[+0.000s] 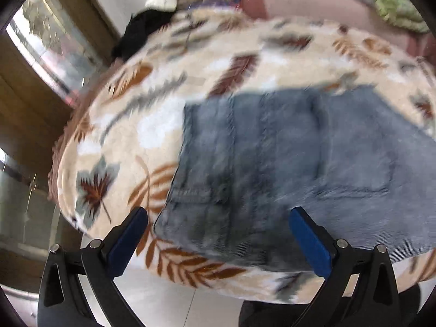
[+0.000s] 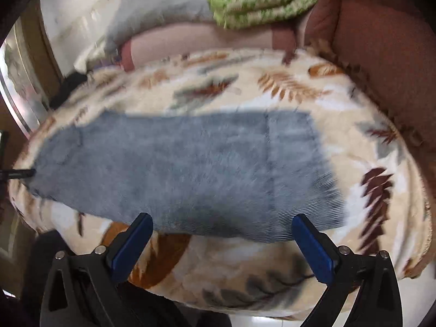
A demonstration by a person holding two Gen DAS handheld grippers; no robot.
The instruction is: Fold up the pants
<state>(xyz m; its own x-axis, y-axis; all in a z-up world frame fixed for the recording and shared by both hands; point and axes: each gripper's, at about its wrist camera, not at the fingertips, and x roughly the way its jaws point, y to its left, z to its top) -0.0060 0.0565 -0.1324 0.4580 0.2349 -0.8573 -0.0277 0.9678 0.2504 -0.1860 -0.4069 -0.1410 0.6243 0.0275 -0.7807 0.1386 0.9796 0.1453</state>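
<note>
Grey-blue jeans [image 1: 286, 163] lie flat on a leaf-patterned blanket [image 1: 152, 103], legs laid together as one long strip. In the left wrist view I see the waist end with a back pocket. My left gripper [image 1: 218, 215] is open and empty, hovering over the waistband near the bed's front edge. In the right wrist view the jeans [image 2: 190, 169] stretch left to right, with the leg hems at the right. My right gripper [image 2: 222, 222] is open and empty, above the near edge of the legs. Both views are blurred.
The blanket [image 2: 299, 259] covers a bed. At the far side lie a pink pillow [image 2: 190, 43], a green patterned quilt [image 2: 259, 0] and a dark garment [image 1: 141, 30]. A brown headboard [image 2: 381, 54] stands at the right. A window [image 1: 46, 43] is at the left. White floor tiles [image 1: 169, 299] lie below.
</note>
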